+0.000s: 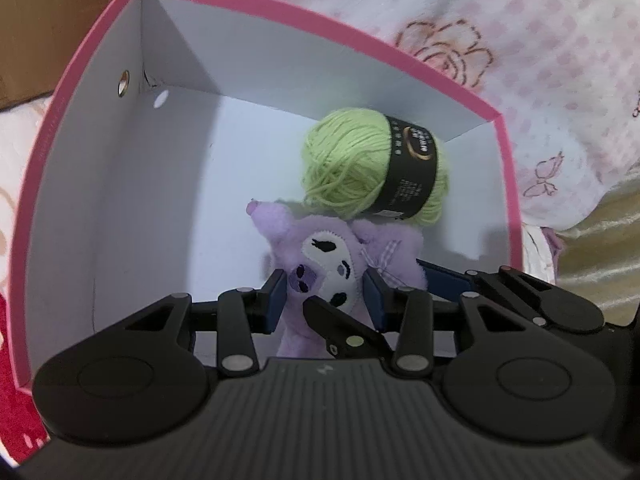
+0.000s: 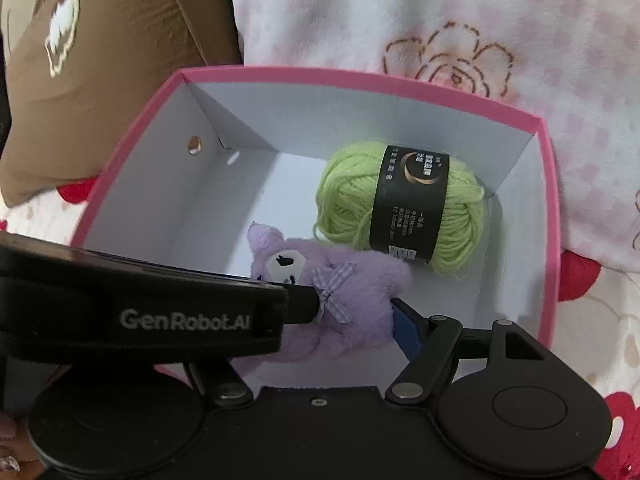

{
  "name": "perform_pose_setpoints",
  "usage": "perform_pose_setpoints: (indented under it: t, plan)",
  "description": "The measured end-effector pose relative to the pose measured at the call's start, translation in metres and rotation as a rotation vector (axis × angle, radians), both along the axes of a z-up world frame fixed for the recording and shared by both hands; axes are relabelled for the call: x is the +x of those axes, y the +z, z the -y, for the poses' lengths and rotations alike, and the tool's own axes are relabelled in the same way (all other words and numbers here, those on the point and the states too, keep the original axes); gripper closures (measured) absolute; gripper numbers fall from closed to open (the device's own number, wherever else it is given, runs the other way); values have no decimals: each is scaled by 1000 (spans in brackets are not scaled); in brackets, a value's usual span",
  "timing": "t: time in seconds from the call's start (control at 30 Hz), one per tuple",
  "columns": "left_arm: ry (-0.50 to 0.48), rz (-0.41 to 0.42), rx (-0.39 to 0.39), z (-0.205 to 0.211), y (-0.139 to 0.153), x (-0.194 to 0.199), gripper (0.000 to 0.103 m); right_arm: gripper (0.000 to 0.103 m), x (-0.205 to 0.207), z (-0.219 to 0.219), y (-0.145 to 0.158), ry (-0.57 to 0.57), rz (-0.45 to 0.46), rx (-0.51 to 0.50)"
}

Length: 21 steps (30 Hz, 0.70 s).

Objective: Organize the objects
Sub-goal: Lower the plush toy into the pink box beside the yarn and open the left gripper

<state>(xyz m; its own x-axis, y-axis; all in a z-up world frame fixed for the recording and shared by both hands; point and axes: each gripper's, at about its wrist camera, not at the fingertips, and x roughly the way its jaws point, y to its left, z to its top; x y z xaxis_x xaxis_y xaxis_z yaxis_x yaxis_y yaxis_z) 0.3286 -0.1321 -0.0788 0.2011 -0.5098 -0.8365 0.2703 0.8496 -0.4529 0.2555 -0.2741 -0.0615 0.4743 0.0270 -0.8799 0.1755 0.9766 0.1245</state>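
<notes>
Left gripper (image 1: 325, 298): blue pads clamped on the purple plush toy (image 1: 320, 264) at both sides of its head, narrow gap; toy hangs inside the pink box (image 1: 508, 184), low near the near wall; right gripper (image 2: 396, 320): one blue pad (image 2: 406, 330) shows just beside the plush's right flank, other finger hidden behind the left gripper's body; jaws fairly wide, can't tell whether they press the toy or only flank it; both tools crowd the near side of the box, left one crossing in front of the right camera; room: white floor of the box is open on the left and far-left; green yarn ball (image 2: 404, 208) with black label lies at far right against the right wall, touching or just beside the plush's ear side; box walls are tall, pink rim all round, small eyelet hole (image 2: 195, 145) in the left wall; outside: pink floral blanket (image 2: 440, 20) beyond and right, brown cushion (image 2: 100, 60) far left.
</notes>
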Motion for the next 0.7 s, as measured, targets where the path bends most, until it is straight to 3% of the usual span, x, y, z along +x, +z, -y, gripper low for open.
perform_pose_setpoints:
  t: [0.1, 0.33, 0.57, 0.7]
  plan:
    - [-28, 50, 15, 4, -5, -4, 64, 26, 3, -1, -5, 1, -7, -28]
    - [-34, 56, -9, 7, -14, -3, 69, 31, 5, -9, -17, 6, -15, -93]
    - [-33, 61, -11, 14, -15, 0, 64, 38, 3, -11, -14, 19, -5, -167]
    - [-17, 79, 11, 13, -16, -1, 63, 42, 4, -10, -18, -4, -52, -228]
